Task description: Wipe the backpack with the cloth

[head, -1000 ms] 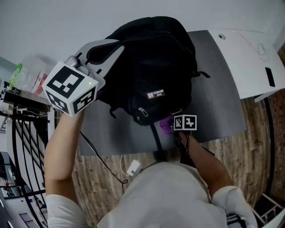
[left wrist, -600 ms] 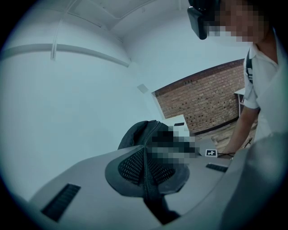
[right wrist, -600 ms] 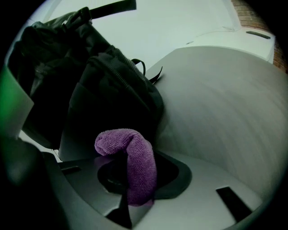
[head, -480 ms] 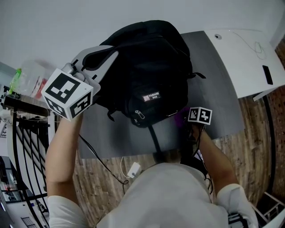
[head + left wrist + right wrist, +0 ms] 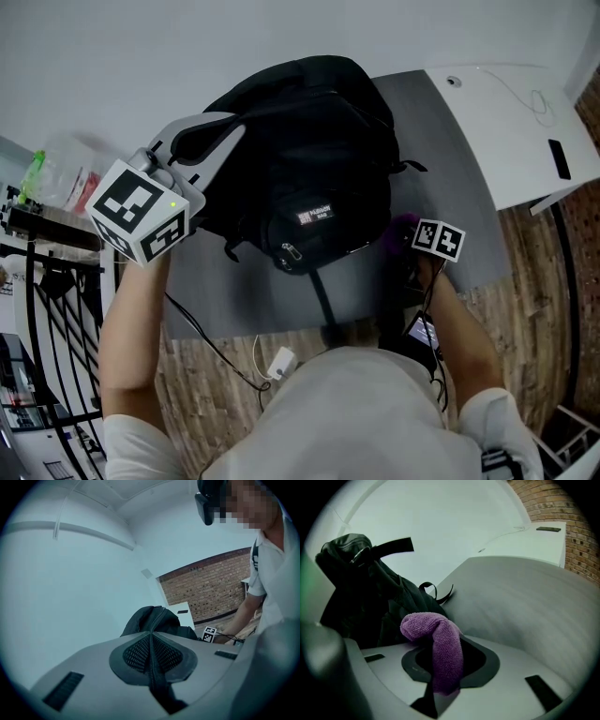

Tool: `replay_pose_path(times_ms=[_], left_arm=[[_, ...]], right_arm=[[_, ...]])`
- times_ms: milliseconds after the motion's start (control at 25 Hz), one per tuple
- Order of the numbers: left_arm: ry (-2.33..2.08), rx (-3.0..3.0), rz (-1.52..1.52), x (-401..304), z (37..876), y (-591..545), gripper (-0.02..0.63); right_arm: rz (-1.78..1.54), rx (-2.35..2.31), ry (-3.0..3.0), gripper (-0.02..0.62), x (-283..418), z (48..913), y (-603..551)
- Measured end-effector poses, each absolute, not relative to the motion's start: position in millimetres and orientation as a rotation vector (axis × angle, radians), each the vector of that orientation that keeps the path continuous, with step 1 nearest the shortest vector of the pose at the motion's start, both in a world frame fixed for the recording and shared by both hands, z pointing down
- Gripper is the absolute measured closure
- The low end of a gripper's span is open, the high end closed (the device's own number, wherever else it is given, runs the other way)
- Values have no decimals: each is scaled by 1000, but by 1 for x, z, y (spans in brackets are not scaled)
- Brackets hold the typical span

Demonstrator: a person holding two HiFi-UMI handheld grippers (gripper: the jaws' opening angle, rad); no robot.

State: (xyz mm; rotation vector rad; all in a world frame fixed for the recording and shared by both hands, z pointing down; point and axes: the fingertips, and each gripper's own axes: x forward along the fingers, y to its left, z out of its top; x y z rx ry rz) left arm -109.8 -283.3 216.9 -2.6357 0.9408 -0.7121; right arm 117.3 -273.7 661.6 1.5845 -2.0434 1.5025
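My left gripper (image 5: 151,656) has its jaws pressed together on a thin black strip of the black fabric backpack (image 5: 309,159), which I take to be a strap at the bag's 9 o'clock side in the head view. My right gripper (image 5: 449,667) is clamped on a purple terry cloth (image 5: 438,639). The cloth's rolled free end pokes out past the jaws toward the bag. The backpack stands slumped on the grey worktop (image 5: 450,159). The cloth is at about 4 o'clock from the backpack, down by its lower edge, and I cannot tell whether it is touching the fabric.

What worries me:
- I only hold a narrow fold of the cloth, so a hard rub against rough fabric could drag it out of the jaws.
- The bag is soft and is held upright only by that one strap, so a sideways push from the wipe could make it fold, tip toward 12 o'clock or skid on the worktop.
- The metal zip pull (image 5: 289,251) and the loose webbing hanging toward 6 o'clock could snag the terry loops.

As for writing, a small white label (image 5: 314,215) sits on the front pocket with two lines of print, too small for me to read. The cubes on my grippers carry only black-and-white square markers.
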Motion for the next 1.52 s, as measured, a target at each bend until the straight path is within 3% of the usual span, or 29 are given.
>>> replay_pose_path(times_ms=[680, 1120, 1520], left_arm=[[699, -2682, -761, -72, 226, -200, 580], [974, -2694, -426, -99, 206, -151, 557], [1510, -2645, 130, -184, 224, -95, 557]], right_arm=[[1343, 1542, -2135, 503, 156, 631, -253], [1327, 1420, -2184, 503, 150, 623, -249], [1305, 1378, -2228, 503, 144, 605, -257]])
